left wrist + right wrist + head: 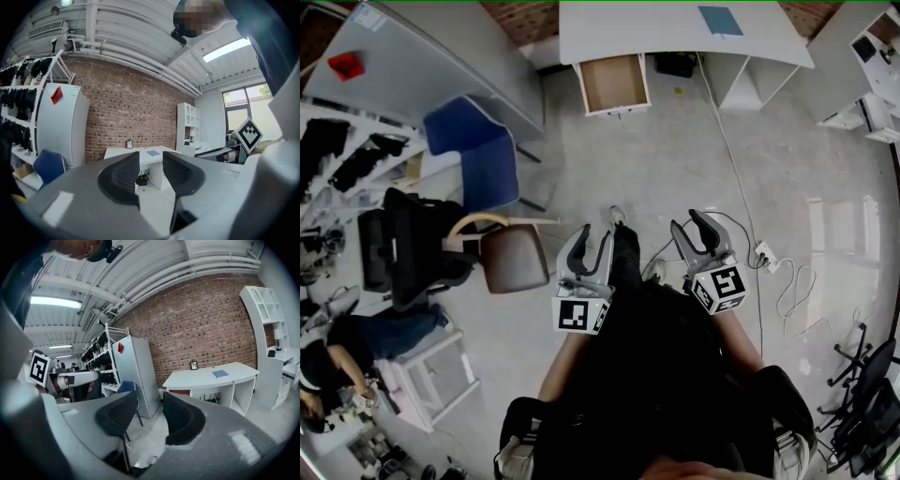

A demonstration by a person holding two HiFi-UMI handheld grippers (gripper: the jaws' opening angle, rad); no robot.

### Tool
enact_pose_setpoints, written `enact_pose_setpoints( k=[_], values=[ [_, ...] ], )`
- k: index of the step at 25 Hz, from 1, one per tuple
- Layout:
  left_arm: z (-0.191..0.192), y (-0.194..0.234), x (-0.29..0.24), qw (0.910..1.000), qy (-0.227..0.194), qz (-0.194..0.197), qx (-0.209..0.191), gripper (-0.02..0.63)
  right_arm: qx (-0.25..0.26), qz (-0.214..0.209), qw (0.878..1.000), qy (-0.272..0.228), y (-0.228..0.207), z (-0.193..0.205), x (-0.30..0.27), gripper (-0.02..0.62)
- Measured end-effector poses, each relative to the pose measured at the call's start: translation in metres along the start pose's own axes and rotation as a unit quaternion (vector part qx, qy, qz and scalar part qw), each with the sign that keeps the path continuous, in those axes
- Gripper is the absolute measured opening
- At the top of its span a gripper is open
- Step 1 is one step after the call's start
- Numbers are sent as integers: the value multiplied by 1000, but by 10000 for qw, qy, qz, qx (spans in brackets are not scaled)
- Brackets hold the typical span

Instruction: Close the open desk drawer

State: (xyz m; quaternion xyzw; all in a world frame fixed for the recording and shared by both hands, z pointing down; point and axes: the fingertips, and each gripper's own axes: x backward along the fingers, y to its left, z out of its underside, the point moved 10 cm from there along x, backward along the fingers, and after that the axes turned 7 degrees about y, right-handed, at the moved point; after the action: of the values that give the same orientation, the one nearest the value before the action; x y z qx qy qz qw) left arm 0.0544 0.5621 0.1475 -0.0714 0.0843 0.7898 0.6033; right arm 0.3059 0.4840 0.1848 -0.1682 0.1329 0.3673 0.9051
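Observation:
The white desk [675,33] stands far ahead across the floor, against the brick wall. Its open drawer [614,82] sticks out under the left part of the desk, and I can see its brown inside from above. A blue book [720,20] lies on the desktop. My left gripper [592,239] and right gripper [694,225] hang side by side over the floor, well short of the desk, both open and empty. In the left gripper view the jaws of the left gripper [151,161] frame the desk [140,152]. The right gripper [151,406] shows the desk [211,377] to its right.
A blue chair [473,155], a brown-seated chair [514,258] and a black office chair [403,246] stand to my left. A power strip with cables [764,255] lies on the floor to my right. A tall white cabinet [422,66] is at the far left; a person [337,352] sits at the lower left.

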Motion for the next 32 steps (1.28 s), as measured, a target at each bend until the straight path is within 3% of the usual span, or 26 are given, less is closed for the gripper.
enact_pose_setpoints(
  k=[8,15,21,29,32],
  values=[
    [-10,43,-66,9999,27,118,89,163,83,22,9998,169,-26,-29,-60,178],
    [-30,111,-121,9997,34,222,123,163,195,-25,9998,85,-33,-71,-134,178],
    [-35,166,-167,9985,-17,530,137,164,58,70,9998,193,-35,-94,-190,179],
    [-40,204,-202,9984,-37,555,104,169,54,172,9992,368,-56,-111,-232,178],
    [-41,207,-215,9981,46,611,43,202,27,60,9992,406,-73,-117,-246,178]
  ],
)
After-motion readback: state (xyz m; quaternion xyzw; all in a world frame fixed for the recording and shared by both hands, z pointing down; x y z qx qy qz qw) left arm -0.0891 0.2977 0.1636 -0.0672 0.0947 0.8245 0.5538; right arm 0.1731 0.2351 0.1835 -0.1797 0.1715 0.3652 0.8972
